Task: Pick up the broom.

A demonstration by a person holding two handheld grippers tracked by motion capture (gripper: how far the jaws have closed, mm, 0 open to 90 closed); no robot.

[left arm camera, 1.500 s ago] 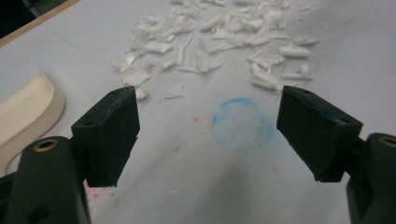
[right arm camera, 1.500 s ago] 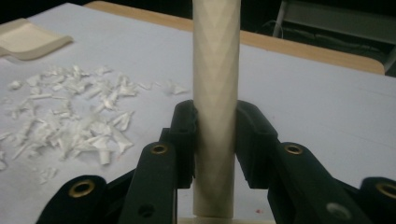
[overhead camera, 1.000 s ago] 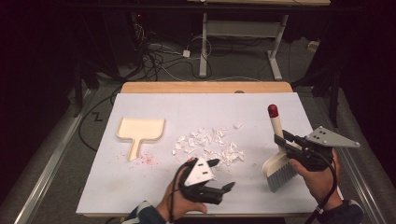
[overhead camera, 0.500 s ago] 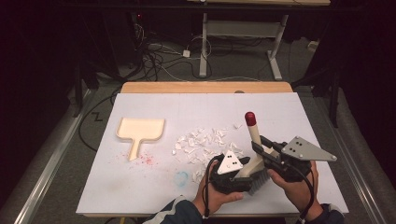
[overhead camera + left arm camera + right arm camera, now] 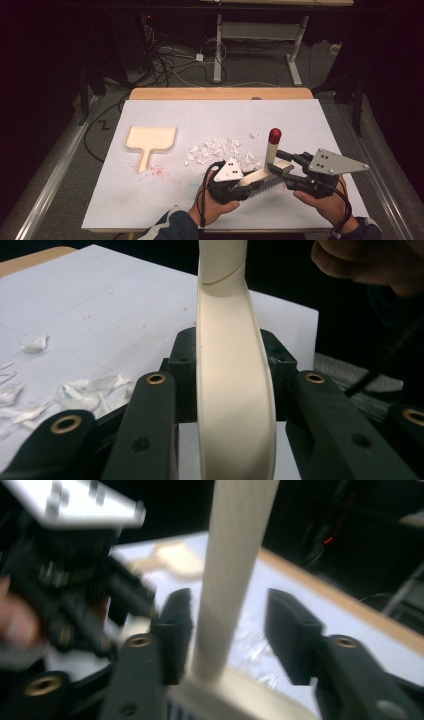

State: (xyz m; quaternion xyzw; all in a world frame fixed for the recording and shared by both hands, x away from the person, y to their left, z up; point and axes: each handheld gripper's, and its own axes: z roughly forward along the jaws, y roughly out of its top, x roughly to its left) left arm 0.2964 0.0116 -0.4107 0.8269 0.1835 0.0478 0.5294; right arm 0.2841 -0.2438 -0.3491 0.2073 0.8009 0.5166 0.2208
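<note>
Overhead, white table cover (image 5: 165,195), pink stains, wooden tabletop (image 5: 220,93), cable-strewn floor (image 5: 175,65)

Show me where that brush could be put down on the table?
Bare white mat runs behind the paper scraps, and also left of the dustpan. It is crowded in front, where both grippers meet at the brush.

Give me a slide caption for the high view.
Brush passes from right claw to left claw beside paper scraps and dustpan.
</note>
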